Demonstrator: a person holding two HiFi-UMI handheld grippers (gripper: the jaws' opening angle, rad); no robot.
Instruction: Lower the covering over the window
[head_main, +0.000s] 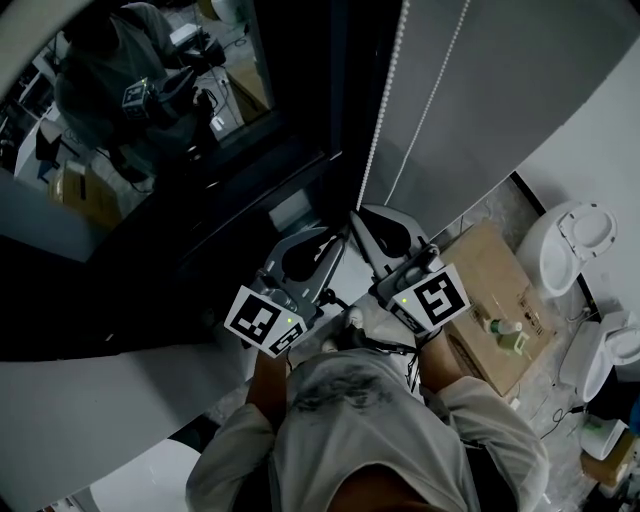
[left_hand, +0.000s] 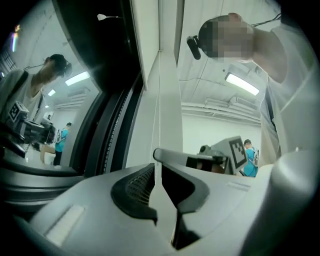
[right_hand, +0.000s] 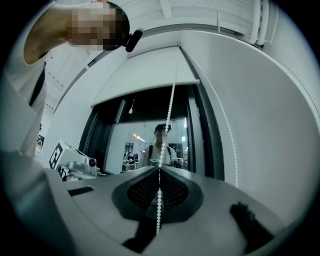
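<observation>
Bead chain (right_hand: 171, 95) runs vertically, rising straight from the right gripper (right_hand: 159, 186), whose jaws pinch it. Left gripper (left_hand: 161, 187), just beside, jaws slightly parted around a strand. Roller blind (right_hand: 145, 75) covers only the window top.

Cardboard box (head_main: 478, 262) with what appears to be a green bottle (head_main: 507, 336) on top; white toilet (head_main: 570, 246) just beside it.

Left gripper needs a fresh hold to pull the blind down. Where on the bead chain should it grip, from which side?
Grip the bead chain on the vertical strand the right gripper is shut on, clear of that hold. Come in level from the room side, jaws either side: a strand already runs between the left gripper's open jaws, and the beads should resist slipping.
</observation>
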